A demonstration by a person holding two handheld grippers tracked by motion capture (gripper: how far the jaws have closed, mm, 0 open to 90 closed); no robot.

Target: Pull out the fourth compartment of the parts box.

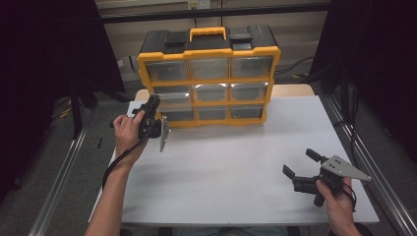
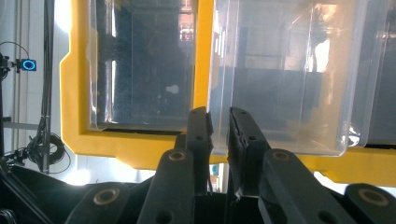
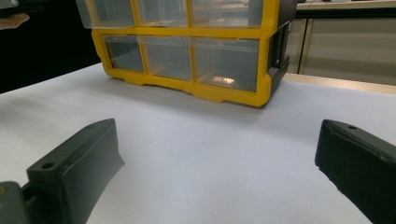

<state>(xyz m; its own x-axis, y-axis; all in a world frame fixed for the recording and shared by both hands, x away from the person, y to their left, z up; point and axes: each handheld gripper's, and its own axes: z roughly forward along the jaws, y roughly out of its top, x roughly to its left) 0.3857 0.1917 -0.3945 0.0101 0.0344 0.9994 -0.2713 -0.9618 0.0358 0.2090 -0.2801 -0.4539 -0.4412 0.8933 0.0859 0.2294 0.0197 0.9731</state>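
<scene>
**A:** Where does the organiser sit?

**B:** The yellow-and-black drawer cabinet (image 1: 209,76) stands upright at the far edge of the white table (image 1: 236,167), a little left of centre. It has three rows of three clear drawers, a black top with a yellow handle (image 1: 208,33), and its base rests on the tabletop.

**A:** And the left tool?

**B:** The left gripper (image 2: 219,130) is up against the cabinet's left column, turned on its side with its grey plate facing the near side. In the left gripper view its jaws are nearly together, pinching the thin front lip of a clear drawer (image 2: 280,84) that stands slightly proud of the yellow frame. From the high view that looks like the middle-row left drawer (image 1: 172,92), though I can't be fully certain of the row.

**A:** How much room around it?

**B:** Plenty. The whole near half of the table is bare white surface. Left of the cabinet the table edge comes soon, near the person's left hand (image 1: 129,132). To the right of the cabinet there is open tabletop up to the right edge.

**A:** The other tool?

**B:** The right gripper (image 1: 301,164) is near the table's near-right corner, well apart from the cabinet, jaws spread wide with nothing between them; the right gripper view shows bare table between them and the cabinet's lower rows beyond.
</scene>
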